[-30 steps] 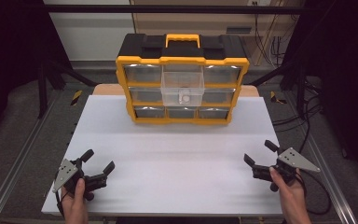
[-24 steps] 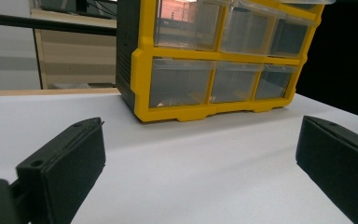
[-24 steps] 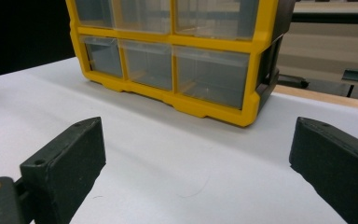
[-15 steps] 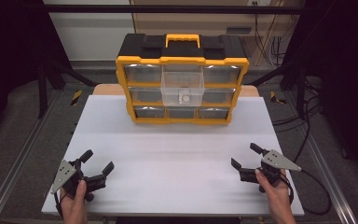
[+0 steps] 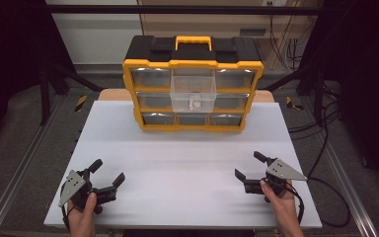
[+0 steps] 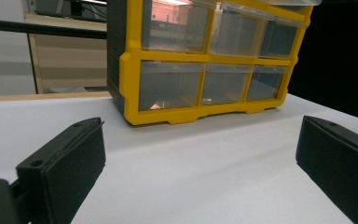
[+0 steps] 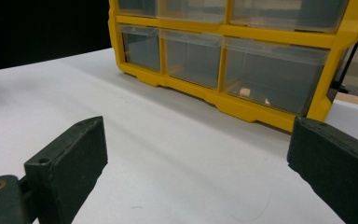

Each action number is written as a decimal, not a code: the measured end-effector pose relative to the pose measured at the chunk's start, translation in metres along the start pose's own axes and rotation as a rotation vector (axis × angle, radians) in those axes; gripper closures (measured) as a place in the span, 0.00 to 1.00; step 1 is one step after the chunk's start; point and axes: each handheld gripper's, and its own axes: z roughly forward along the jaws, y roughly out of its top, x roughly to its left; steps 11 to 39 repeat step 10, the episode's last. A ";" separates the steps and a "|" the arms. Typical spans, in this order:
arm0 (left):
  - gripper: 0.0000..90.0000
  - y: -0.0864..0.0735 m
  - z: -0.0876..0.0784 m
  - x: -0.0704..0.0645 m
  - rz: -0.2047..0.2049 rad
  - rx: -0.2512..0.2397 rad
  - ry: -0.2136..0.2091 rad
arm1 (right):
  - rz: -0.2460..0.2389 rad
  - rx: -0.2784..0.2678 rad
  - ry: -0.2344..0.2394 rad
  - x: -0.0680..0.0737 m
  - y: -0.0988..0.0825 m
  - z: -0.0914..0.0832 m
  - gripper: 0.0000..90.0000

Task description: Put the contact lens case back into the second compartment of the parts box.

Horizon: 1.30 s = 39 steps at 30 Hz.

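So the yellow and black drawer organizer (image 5: pixel 192 84) sits in the upper middle of the high view, at the far edge of the white table (image 5: pixel 187 163), with one clear drawer (image 5: pixel 193 94) in the middle pulled out and a small pale thing lying inside it. The left gripper (image 5: pixel 106 175) is down in the lower left corner, jaws spread wide, gripping nothing. The right gripper (image 5: pixel 249 167) is in the lower right, also wide open and empty, pointed toward the middle. Both are well apart from the organizer. In each gripper view the bottom row of drawers shows between the two black jaws, with bare table in front.
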 end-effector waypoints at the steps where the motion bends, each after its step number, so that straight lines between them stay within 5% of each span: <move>1: 0.01 0.000 0.001 -0.001 0.003 0.002 -0.004 | -0.001 -0.002 0.002 0.001 0.000 0.000 0.06; 39: 0.01 -0.001 0.003 -0.004 0.017 0.019 -0.011 | 0.004 0.012 -0.025 0.003 -0.002 0.000 0.04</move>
